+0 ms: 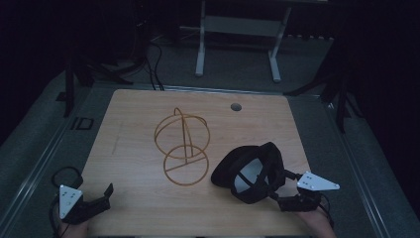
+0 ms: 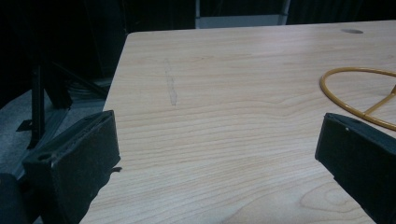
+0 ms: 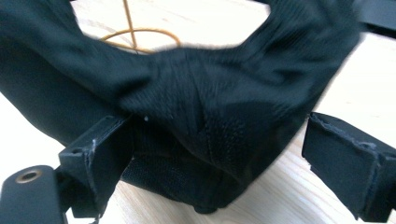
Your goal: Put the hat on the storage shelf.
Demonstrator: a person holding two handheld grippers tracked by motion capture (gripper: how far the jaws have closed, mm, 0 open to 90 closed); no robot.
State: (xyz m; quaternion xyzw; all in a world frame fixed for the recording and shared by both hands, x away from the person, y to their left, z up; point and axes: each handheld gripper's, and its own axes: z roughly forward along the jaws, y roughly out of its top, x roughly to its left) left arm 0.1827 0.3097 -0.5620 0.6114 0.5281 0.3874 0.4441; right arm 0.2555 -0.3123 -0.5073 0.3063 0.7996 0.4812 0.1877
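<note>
High view: above the desk's [image 1: 148,208] 6 o'clock edge, facing 12, far.
Left view: low, near, sharing the wire stand [image 2: 359,93].
Right view: close against the cap [image 3: 196,107].

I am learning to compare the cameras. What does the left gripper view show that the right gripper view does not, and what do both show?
Left gripper view alone: the round hole near the table's far edge, a faint streak in the wood, and the open left claw over bare wood.

Right gripper view alone: a black cap between the open right claw's jaws.

Both: the wooden table and the gold wire stand.
</note>
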